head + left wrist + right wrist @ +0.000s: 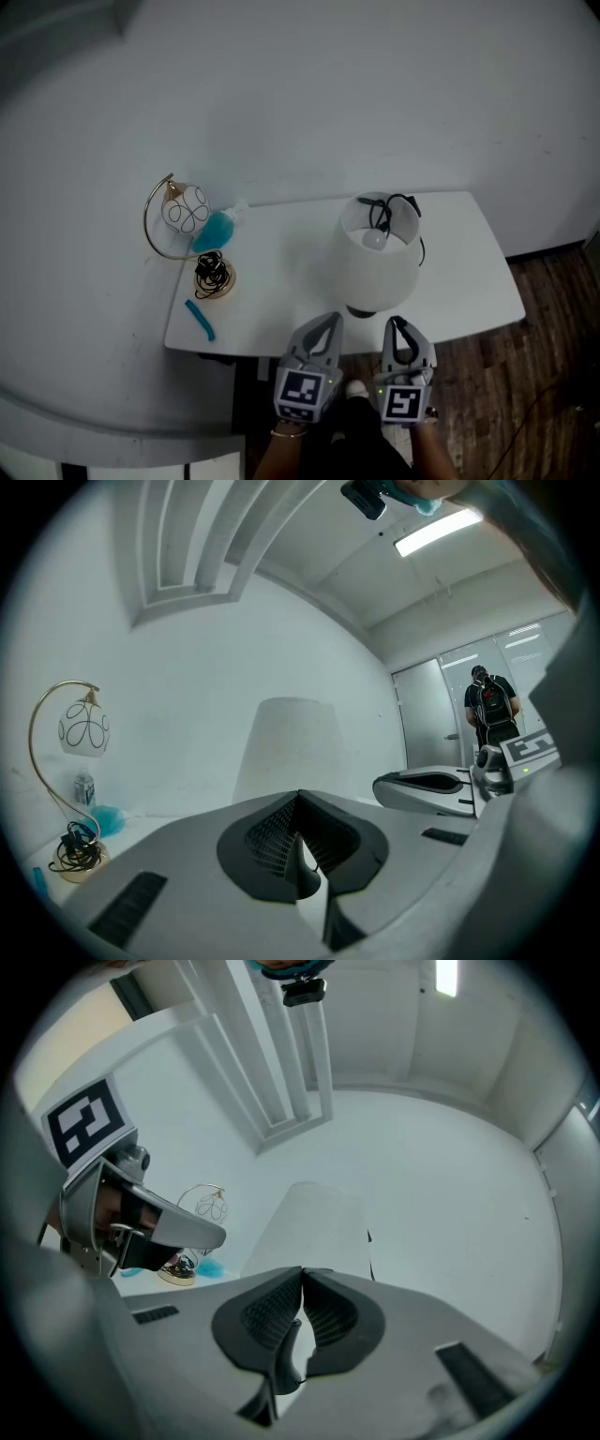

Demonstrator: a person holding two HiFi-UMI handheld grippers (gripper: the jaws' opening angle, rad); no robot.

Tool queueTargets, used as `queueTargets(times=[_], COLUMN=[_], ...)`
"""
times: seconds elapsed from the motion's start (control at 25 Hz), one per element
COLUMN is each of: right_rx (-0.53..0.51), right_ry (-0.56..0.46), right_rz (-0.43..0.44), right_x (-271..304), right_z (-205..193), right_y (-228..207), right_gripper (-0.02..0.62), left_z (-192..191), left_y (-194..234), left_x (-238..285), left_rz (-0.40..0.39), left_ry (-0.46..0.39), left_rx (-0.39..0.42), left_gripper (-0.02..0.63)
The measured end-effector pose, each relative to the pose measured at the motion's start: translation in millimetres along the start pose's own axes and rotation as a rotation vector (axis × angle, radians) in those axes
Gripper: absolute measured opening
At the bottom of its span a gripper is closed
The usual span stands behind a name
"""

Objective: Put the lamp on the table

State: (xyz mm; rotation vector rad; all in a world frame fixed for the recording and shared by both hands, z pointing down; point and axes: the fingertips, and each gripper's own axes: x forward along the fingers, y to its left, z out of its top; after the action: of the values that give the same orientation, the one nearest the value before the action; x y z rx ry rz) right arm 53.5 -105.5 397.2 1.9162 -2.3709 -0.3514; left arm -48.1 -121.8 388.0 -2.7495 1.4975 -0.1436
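The left hand-held gripper (300, 795) has its jaws closed, pads meeting at the tips with nothing between them. The right hand-held gripper (303, 1270) is likewise closed and empty. In the head view both sit side by side at the near edge of the white surface (281, 281), pointing away from the person.

Just beyond their tips the lamp (378, 262) stands upright on the surface, right of centre, its white shade filling the middle of both gripper views. Only the head view looks down into the shade, showing the bulb (375, 240) and a black cable (389, 208) draped over the rim.

At the far left of the surface stands a gold arc lamp (178, 214) with a patterned globe, a teal object (214, 232) beside it, a coil of black cord (212, 272) on its base, and a teal strip (200, 321) at the near left corner. The right gripper view catches only the arc lamp and the teal object.

The left gripper view alone shows a person with a backpack (491, 710) by a glass door at far right, and a ceiling light (436, 532).
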Motion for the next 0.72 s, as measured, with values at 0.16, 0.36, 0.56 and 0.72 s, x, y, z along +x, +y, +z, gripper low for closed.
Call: queueTargets(times=[0.16, 0.36, 0.56, 0.72], right_rx=[-0.008, -0.008, 0.025, 0.049], right_ry=[-0.020, -0.028, -0.035, -0.048], right_rz=[0.000, 0.005, -0.014, -0.022], right_x=[-3, -6, -13, -19], right_z=[12, 24, 33, 40], right_y=[2, 5, 1, -1], right_gripper=[0.002, -0.002, -0.002, -0.003], left_z=[12, 13, 21, 21], left_y=[1, 1, -3, -5], left_x=[-8, -15, -21, -24], left_rz=[0.006, 0.004, 0.006, 0.007], left_ry=[-0.025, -0.036, -0.048, -0.052], left_rx=[-0.004, 0.013, 0.016, 0.009], left_gripper=[0.006, 0.006, 0.006, 0.006])
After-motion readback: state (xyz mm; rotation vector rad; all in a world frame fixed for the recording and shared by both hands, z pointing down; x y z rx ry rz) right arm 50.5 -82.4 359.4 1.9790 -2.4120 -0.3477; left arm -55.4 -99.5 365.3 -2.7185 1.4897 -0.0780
